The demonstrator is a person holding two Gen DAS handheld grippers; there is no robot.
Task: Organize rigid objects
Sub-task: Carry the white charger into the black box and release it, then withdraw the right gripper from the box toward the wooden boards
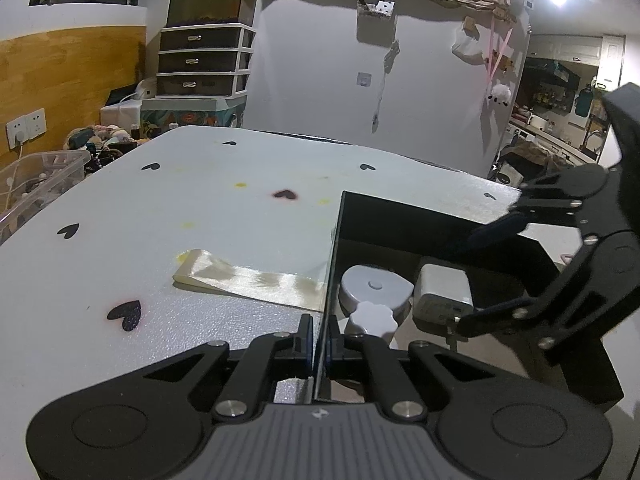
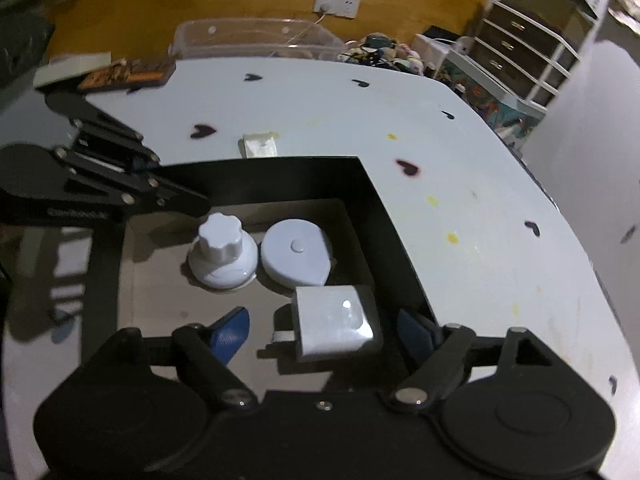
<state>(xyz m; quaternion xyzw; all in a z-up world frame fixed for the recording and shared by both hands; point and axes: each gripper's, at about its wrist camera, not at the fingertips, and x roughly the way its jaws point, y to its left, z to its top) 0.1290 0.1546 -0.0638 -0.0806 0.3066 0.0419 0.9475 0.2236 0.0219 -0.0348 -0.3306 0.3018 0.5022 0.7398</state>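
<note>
A black open box (image 2: 384,208) sits on the white table. Inside lie a white knob-topped suction piece (image 2: 222,252), a round white disc-shaped device (image 2: 296,256) and a white charger block (image 2: 334,322). My left gripper (image 1: 320,338) is shut on the box's thin left wall (image 1: 331,264). My right gripper (image 2: 326,334) is open, its blue-padded fingers (image 2: 230,334) on either side of the charger block, not touching it. In the left wrist view the right gripper (image 1: 480,276) reaches into the box over the charger (image 1: 442,294), next to the disc (image 1: 376,286) and knob (image 1: 371,316).
A cream folded strip (image 1: 248,280) lies on the table left of the box. The table carries black heart marks and yellow stains. A clear plastic bin (image 2: 256,38), books (image 2: 120,74) and a drawer unit (image 1: 204,60) stand beyond the table edge.
</note>
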